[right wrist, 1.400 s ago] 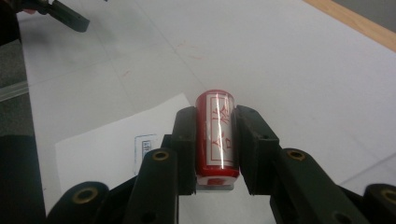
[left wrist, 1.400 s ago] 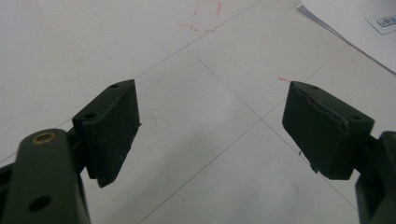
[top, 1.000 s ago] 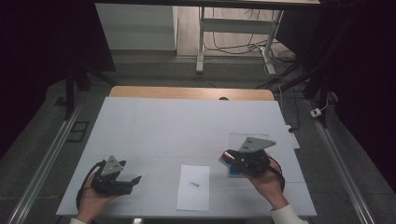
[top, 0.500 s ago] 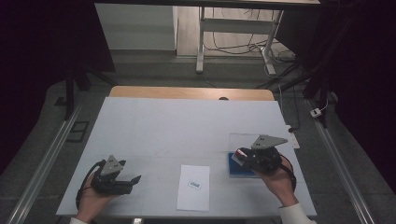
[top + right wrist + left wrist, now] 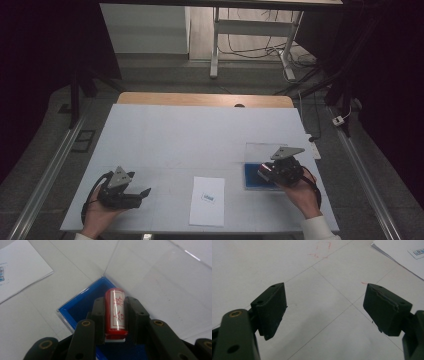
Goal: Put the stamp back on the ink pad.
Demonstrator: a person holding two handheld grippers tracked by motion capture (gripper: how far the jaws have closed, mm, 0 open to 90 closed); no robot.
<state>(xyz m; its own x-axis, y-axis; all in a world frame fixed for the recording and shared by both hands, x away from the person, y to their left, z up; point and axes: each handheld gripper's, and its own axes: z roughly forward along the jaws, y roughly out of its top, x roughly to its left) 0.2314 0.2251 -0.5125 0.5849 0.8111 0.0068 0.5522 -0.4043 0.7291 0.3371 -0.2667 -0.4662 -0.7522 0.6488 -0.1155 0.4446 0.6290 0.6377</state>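
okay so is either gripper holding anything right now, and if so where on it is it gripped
The right gripper is shut on a red cylindrical stamp, pinched across its sides above the blue ink pad tray. The left gripper is open and holds nothing.

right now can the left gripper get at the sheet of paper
Probably yes: the left gripper is open and holds nothing, and bare table lies between it and the sheet of paper just beside it.
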